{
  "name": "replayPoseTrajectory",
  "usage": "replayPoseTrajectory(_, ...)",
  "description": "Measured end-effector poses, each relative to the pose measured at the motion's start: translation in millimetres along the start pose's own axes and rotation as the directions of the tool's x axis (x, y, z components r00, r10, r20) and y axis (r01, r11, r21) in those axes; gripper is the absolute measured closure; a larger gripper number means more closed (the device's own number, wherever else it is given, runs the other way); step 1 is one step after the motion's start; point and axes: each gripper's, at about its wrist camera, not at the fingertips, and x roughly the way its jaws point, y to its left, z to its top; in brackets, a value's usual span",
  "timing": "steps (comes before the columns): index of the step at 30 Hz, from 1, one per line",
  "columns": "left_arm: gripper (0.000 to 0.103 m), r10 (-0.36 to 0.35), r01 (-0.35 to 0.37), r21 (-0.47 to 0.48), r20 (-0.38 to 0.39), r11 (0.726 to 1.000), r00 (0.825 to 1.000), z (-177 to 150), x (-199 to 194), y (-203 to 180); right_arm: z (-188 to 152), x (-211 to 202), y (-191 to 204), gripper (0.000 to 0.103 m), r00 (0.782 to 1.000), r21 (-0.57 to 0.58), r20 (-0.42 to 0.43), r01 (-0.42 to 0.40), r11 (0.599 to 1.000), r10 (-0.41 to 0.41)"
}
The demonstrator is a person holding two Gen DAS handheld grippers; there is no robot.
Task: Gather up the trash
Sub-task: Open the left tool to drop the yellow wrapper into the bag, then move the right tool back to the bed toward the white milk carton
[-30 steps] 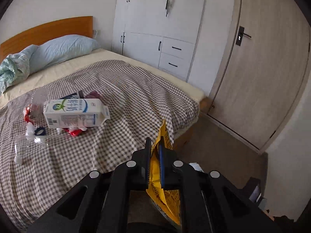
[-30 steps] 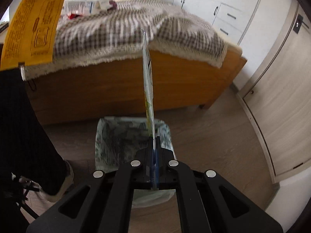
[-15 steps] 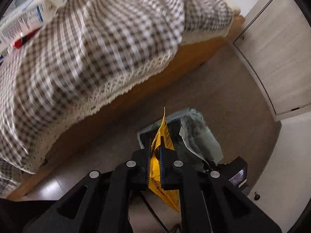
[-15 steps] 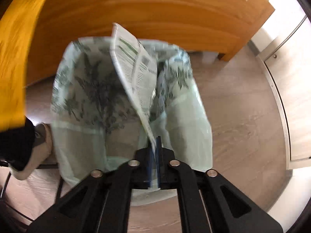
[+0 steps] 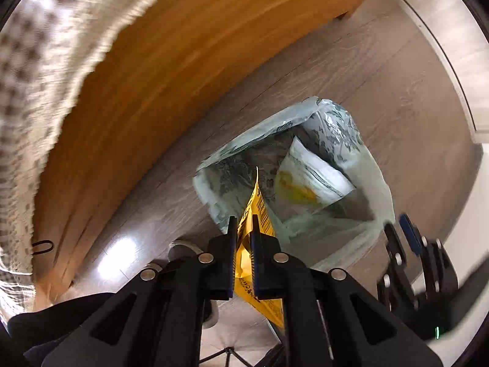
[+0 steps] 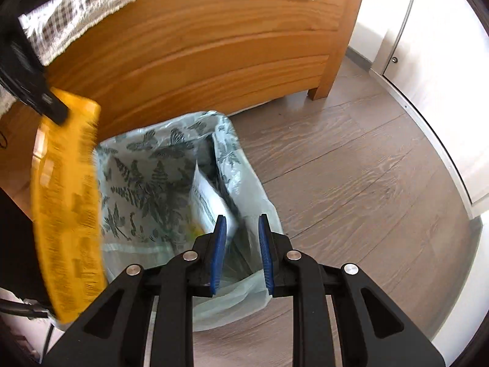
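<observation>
Left gripper (image 5: 244,226): pointed straight down above the near left rim of the bin, jaws pinched tight on the yellow wrapper (image 5: 255,214), not yet let go.
Yellow wrapper: flat, printed, gripped near its middle; top corner poking up over the bin mouth, lower end trailing below the fingers; seen from the right wrist view as a blurred yellow sheet hanging at the left edge of the bin.
Right gripper (image 6: 241,229): tilted down over the near right side of the bin, jaws opening, nothing between the blue pads (image 6: 220,238).
White wrapper (image 5: 311,180): inside the bin, lying against the liner on the right, clear of both grippers.
Bin (image 6: 131,150): on the wooden floor (image 6: 351,168) just beside the foot of the wooden bed frame (image 6: 214,46); lined with a pale green bag printed with ferns and butterflies; mouth wide open.
Bed cover (image 6: 76,9): checked, lace-edged, hanging over the frame at the far left.
Done, by the look of it: one piece already in the bin.
In hand: the drop of the second piece, well lined up over the opening.
Left: release of the yellow wrapper; whether more trash remains elsewhere cannot be told from these views.
</observation>
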Motion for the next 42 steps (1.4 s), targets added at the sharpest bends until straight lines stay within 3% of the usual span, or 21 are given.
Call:
replayPoseTrajectory(3, 0.098, -0.019, 0.016, -0.067, -0.054, 0.998, 0.998, 14.2, 24.2, -2.9, -2.0, -13.9, -6.3, 0.082, 1.0, 0.025, 0.025, -0.014, 1.0, 0.013)
replayPoseTrajectory(6, 0.097, 0.007, -0.012, -0.057, -0.08, 0.998, 0.997, 9.6, 42.8, -7.4, -4.1, -28.5, -8.3, 0.082, 0.999, 0.043, 0.049, -0.019, 0.999, 0.016)
replayPoseTrajectory(9, 0.092, -0.012, 0.006, -0.056, -0.103, 0.998, 0.995, 11.1, 51.0, -11.5, -5.7, -36.3, -10.3, 0.082, 0.998, 0.062, 0.055, -0.023, 0.998, 0.019)
replayPoseTrajectory(11, 0.075, -0.01, 0.005, -0.044, -0.119, 0.999, 0.993, 14.0, 57.9, -15.5, -3.8, -36.4, -14.0, 0.082, 0.998, 0.078, 0.057, -0.027, 0.997, 0.023)
replayPoseTrajectory(14, 0.075, -0.005, -0.001, -0.091, -0.064, 0.996, 0.998, 19.1, 52.3, -10.2, -3.1, -37.7, -11.5, 0.082, 0.998, 0.078, 0.065, -0.031, 0.996, 0.026)
replayPoseTrajectory(16, 0.074, -0.052, 0.043, -0.13, -0.066, 0.991, 0.996, 22.8, 51.1, -4.4, -5.3, -39.3, -8.5, 0.082, 0.997, 0.077, 0.065, -0.041, 0.996, 0.036)
replayPoseTrajectory(18, 0.061, -0.059, 0.049, -0.104, -0.087, 0.993, 0.994, 24.5, 52.6, -5.9, -6.3, -39.9, -6.3, 0.082, 0.997, 0.077, 0.061, -0.043, 0.996, 0.039)
replayPoseTrajectory(21, 0.058, -0.037, 0.033, -0.06, -0.073, 0.998, 0.997, 24.3, 42.6, -10.1, -7.5, -41.9, -5.2, 0.082, 0.997, 0.081, 0.058, -0.051, 0.995, 0.047)
replayPoseTrajectory(25, 0.053, -0.075, 0.074, -0.056, -0.003, 0.996, 0.997, 14.7, 7.5, -3.1, -8.2, -45.5, -2.3, 0.082, 0.997, 0.088, 0.052, -0.053, 0.995, 0.049)
replayPoseTrajectory(28, 0.041, -0.075, 0.077, -0.024, 0.068, 0.997, 0.995, 4.3, -19.5, 0.3, -6.6, -50.0, -0.7, 0.082, 0.998, 0.08, 0.048, -0.035, 0.996, 0.032)
replayPoseTrajectory(31, 0.041, -0.108, 0.108, 0.011, 0.124, 0.994, 0.986, -13.0, -48.3, 7.8, 0.4, -58.6, 0.1, 0.076, 0.999, 0.075, 0.047, -0.021, 0.997, 0.018)
replayPoseTrajectory(33, 0.04, -0.172, 0.168, 0.04, 0.16, 0.985, 0.972, -21.7, -70.5, 15.7, 7.9, -70.2, 2.9, 0.07, 0.999, 0.059, 0.053, 0.002, 0.998, -0.005)
replayPoseTrajectory(36, 0.04, -0.288, 0.291, 0.025, 0.233, 0.957, 0.929, -34.0, -99.9, 43.0, 27.4, -91.9, 12.8, 0.063, 0.997, 0.033, 0.066, 0.036, 0.999, -0.038)
replayPoseTrajectory(38, 0.04, -0.317, 0.325, 0.017, 0.282, 0.945, 0.906, -41.5, -117.8, 61.2, 45.2, -108.3, 22.5, 0.063, 0.995, 0.004, 0.088, 0.041, 0.999, -0.041)
replayPoseTrajectory(42, 0.04, -0.381, 0.389, 0.067, 0.412, 0.919, 0.828, -64.9, -164.8, 106.3, 92.9, -148.8, 56.7, 0.056, 0.98, -0.074, 0.191, 0.078, 0.994, -0.062)
